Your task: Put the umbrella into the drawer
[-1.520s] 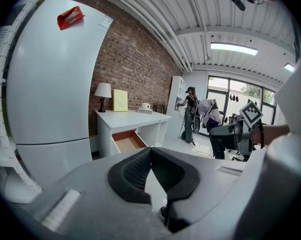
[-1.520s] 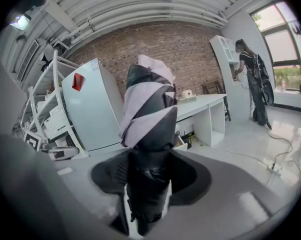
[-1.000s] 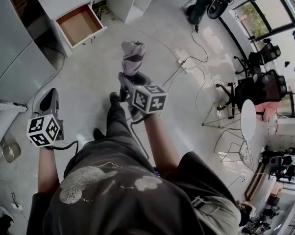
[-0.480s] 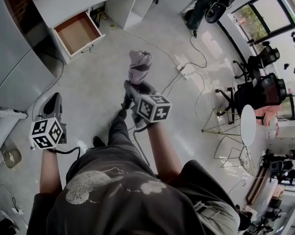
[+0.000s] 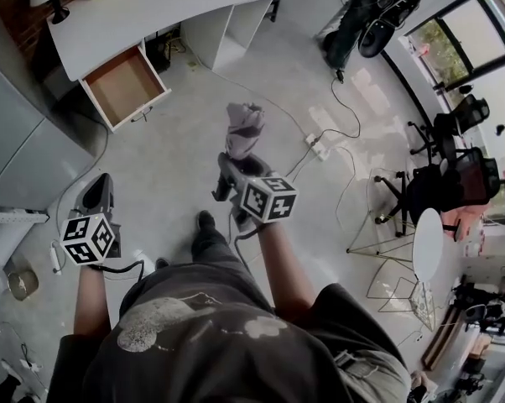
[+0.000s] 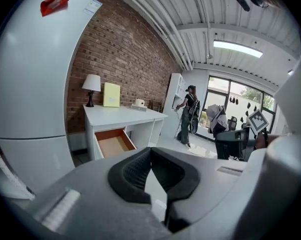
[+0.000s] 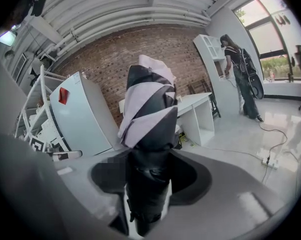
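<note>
Has closed in on the table (image 5: pixel 152 7), bringing the open drawer (image 5: pixel 125 85) lower and nearer in the head view, at ten o'clock from the umbrella (image 5: pixel 244 128). Still clamps the folded umbrella upright in the right tongs (image 5: pixel 236 162), partly spread around its dark lower end. Keeps the left tongs (image 5: pixel 97 193) closed and empty. Remains well apart from the drawer, so probably more carrying before lowering in.
</note>
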The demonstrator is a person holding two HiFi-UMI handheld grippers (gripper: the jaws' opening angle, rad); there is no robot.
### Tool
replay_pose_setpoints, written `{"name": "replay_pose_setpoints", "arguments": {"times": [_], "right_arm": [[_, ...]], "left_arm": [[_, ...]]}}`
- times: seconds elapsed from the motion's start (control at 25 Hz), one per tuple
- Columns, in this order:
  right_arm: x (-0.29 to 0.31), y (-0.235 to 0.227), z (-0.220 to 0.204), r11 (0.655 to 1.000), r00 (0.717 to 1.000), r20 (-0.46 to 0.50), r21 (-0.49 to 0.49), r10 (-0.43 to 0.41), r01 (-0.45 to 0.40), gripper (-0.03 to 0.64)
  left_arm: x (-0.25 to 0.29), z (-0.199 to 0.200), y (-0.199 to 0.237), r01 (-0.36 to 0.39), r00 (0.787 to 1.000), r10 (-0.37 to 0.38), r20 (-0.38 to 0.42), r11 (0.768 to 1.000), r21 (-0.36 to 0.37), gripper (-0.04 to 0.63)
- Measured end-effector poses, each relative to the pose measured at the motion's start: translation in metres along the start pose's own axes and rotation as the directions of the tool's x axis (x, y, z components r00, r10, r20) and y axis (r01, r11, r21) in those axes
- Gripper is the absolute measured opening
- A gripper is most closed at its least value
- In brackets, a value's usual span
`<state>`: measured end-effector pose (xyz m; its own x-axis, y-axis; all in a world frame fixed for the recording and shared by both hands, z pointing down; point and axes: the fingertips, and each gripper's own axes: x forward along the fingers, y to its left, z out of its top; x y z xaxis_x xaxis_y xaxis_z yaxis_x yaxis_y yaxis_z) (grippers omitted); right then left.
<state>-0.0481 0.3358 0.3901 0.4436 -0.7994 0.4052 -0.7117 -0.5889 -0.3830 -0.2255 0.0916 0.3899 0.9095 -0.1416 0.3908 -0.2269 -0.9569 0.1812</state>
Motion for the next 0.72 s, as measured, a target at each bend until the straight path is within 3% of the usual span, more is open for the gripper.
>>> {"name": "replay_pose_setpoints", "arguments": {"times": [0.36, 0.72], "right_arm": [[0.046, -0.090, 0.066, 0.995, 0.996, -0.030, -0.038, 0.090, -0.091, 0.201], [0.090, -0.112, 0.087, 0.988, 0.986, -0.072, -0.024, 0.152, -0.154, 0.201]], "left_arm": [[0.076, 0.046, -0.038, -0.109, 0.993, 0.109, 0.034, 0.994, -0.012, 0.009], [0.091, 0.053, -0.026, -0.211, 0.977, 0.213, 0.026, 0.976, -0.053, 0.009]]}}
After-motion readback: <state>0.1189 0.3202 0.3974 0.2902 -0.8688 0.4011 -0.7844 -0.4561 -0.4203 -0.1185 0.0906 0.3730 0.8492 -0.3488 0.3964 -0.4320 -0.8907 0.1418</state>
